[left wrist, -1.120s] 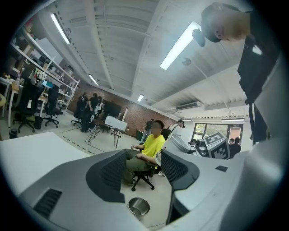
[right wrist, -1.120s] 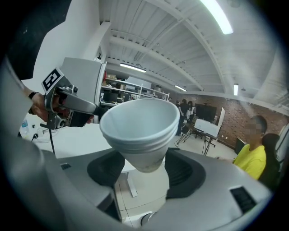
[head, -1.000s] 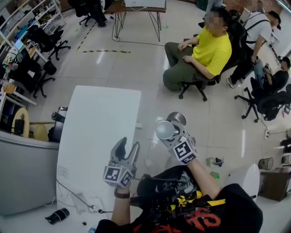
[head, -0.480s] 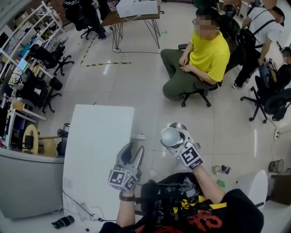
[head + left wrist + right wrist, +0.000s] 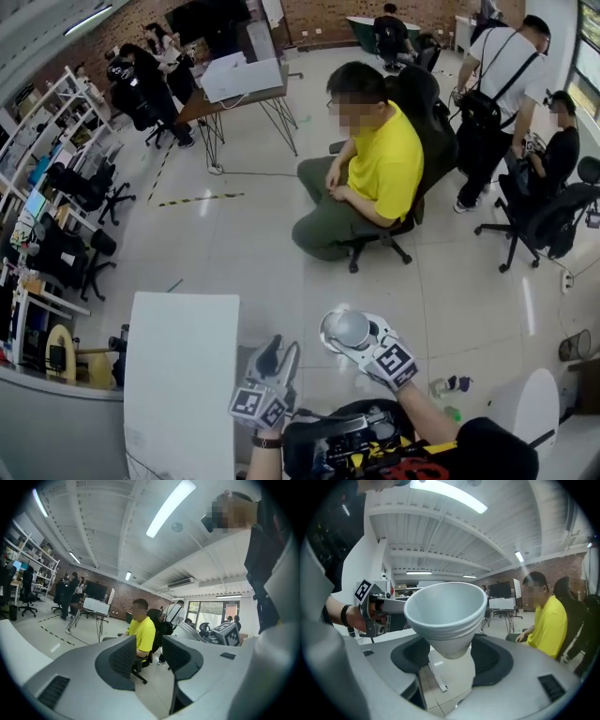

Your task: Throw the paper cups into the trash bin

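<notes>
Transport step: the right gripper [image 5: 450,659] grips the cup [image 5: 444,605] at 5 o'clock in head view, the empty left gripper [image 5: 150,656] has just been narrowing its jaws, and next the cup needs carrying over the bin, not identifiable here, and releasing.

Bright ceiling tube lights [image 5: 171,508]; fisheye-warped, dark-cornered edges.

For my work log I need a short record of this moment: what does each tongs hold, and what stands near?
left tongs: nothing between them; jaws apart, have just been closing
right tongs: shut on nested paper cups, mouth facing up
white table: left of both tongs in head view
person in yellow shirt: seated on office chair, ahead
</notes>
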The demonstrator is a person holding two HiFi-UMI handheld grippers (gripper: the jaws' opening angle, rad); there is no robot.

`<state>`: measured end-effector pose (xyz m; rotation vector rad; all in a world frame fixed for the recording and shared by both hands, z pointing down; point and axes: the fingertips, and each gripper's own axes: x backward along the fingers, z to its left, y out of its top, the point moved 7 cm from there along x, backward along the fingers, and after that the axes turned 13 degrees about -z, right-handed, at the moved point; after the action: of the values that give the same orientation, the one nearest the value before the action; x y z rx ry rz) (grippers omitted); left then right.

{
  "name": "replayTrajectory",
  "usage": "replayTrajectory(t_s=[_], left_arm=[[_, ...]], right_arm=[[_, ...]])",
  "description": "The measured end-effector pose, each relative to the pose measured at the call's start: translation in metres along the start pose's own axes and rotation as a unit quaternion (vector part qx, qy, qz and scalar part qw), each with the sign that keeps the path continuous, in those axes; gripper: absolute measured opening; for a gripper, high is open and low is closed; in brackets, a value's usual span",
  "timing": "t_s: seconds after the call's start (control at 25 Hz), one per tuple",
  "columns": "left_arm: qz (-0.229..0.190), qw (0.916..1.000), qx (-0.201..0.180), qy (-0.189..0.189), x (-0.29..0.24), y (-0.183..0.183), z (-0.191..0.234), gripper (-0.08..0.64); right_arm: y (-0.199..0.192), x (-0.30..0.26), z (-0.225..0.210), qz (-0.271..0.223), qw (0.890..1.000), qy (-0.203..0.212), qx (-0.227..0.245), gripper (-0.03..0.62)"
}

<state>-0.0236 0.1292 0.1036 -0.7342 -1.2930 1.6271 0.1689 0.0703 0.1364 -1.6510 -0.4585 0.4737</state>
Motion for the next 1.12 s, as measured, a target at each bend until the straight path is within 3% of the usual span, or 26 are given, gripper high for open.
replayTrajectory(t_s=[0.16,0.2,0.28,0.44,0.56,0.68,0.8,0.96,1.12], left_arm=[[0.009,0.9996,0.016,-0.022,-0.031,-0.012,-0.013,0.175],[0.009,0.9993,0.017,-0.032,-0.037,-0.012,-0.015,0.16],[0.008,0.9985,0.017,-0.052,-0.049,-0.011,-0.017,0.067],[0.007,0.997,0.011,-0.077,-0.07,-0.01,-0.02,0.023],[0.003,0.9962,0.045,-0.075,-0.076,-0.012,-0.019,0.005],[0.007,0.9975,0.053,-0.047,-0.066,-0.02,-0.016,0.005],[0.022,0.9985,0.046,-0.017,-0.054,-0.03,-0.009,0.005],[0.031,0.9992,0.013,-0.019,-0.051,-0.034,0.003,0.005],[0.05,0.9986,-0.02,0.003,-0.057,-0.049,0.018,0.005]], right_arm=[[-0.003,0.018,-0.022,-0.006,1.0,-0.021,-0.013,0.287],[-0.002,0.02,-0.026,-0.008,1.0,-0.026,-0.014,0.287],[0.001,0.022,-0.033,-0.015,0.999,-0.036,-0.014,0.289],[0.012,0.03,-0.036,-0.036,0.998,-0.053,-0.019,0.29],[0.012,0.029,-0.033,-0.03,0.998,-0.044,-0.025,0.293],[0.012,0.024,-0.027,-0.035,0.998,-0.032,-0.05,0.293],[0.014,0.02,-0.018,-0.033,0.998,-0.024,-0.051,0.293],[0.002,0.005,-0.018,-0.024,0.998,-0.019,-0.059,0.293],[-0.015,-0.01,-0.027,-0.007,0.997,-0.016,-0.071,0.293]])
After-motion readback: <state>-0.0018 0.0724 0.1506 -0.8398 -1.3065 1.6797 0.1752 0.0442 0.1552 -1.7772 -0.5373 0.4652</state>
